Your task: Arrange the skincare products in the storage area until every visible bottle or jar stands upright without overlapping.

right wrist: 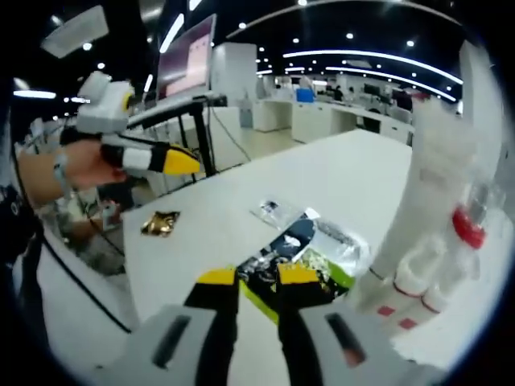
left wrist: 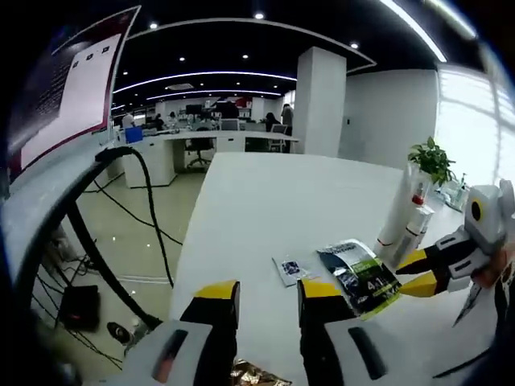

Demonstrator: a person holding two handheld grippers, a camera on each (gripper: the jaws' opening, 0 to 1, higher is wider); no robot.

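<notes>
Several white skincare bottles point(left wrist: 405, 217) stand upright close together at the right of the white table point(left wrist: 265, 201); one has a red cap point(left wrist: 418, 198). In the right gripper view they rise at the right, a tall white bottle point(right wrist: 430, 185) over shorter tubes point(right wrist: 412, 281). A green-and-black sachet point(left wrist: 360, 275) lies flat beside them. My right gripper point(right wrist: 257, 281) hovers over the sachet point(right wrist: 310, 253), jaws slightly apart, nothing gripped. My left gripper point(left wrist: 269, 293) is open above the table's near edge, a person's hand holding it point(right wrist: 173, 161).
A small clear sachet point(left wrist: 290, 269) lies left of the green one. A gold foil wrapper point(right wrist: 161, 223) sits near the table edge. A potted plant point(left wrist: 430, 161) stands behind the bottles. Black cables point(left wrist: 153, 209) and a monitor stand lie off the table's left side.
</notes>
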